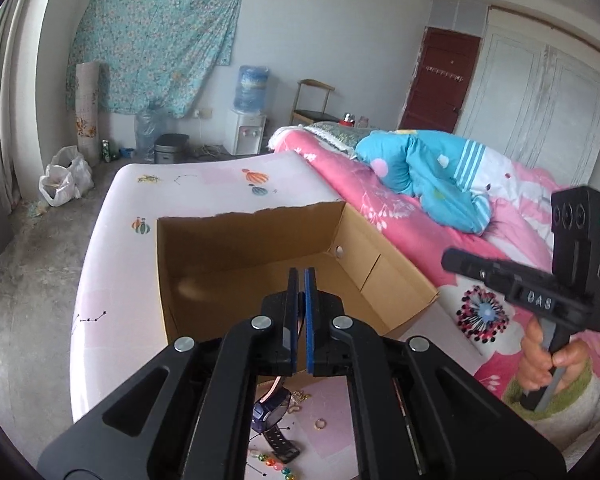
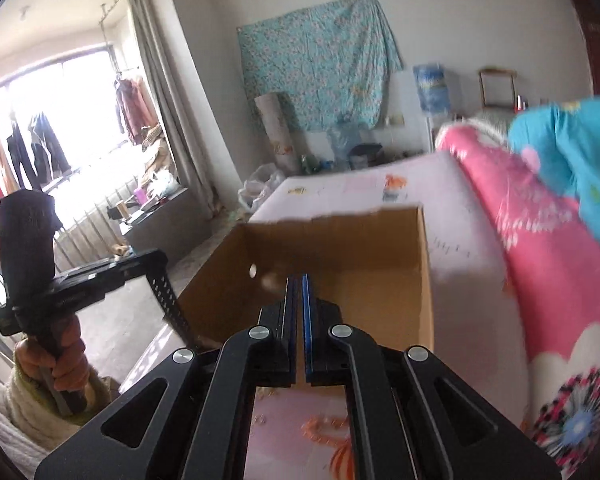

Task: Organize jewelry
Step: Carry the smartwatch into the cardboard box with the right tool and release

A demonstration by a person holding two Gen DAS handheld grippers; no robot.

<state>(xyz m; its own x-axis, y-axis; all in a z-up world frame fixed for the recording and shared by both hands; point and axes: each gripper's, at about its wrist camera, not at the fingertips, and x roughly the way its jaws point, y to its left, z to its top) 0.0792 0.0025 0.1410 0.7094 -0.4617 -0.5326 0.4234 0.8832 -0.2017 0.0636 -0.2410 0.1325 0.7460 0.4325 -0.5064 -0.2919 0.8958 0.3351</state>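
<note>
Left wrist view
- Left gripper: jaws pressed together on a thin strap, held above the near wall of the box
- Dark blue wristwatch with black perforated strap: hangs below the left gripper, seen through its frame; this is the item in transit
- Open brown cardboard box: stands on the pale pink printed desk, floor bare as far as can be seen, top edge torn
- Loose pieces on the desk near the box: small gold ring, row of coloured gem beads, bit of gold chain
- Right gripper: off to the side over the pink floral bed quilt, jaws together, nothing seen in them; right hand on its grip

Right wrist view (blurred)
- Right gripper: jaws closed, no item visible between them, aimed at the box
- Left gripper: beside the box's outer wall, the watch strap dangling from its tip; left hand below

Step in hand, judged: carrying the watch to the box

Next move, judged: bring the left gripper over the box mouth, high enough that the dangling strap clears the torn rim, then part the jaws so the watch drops inside; ring, beads and chain are yet to be collected
</note>
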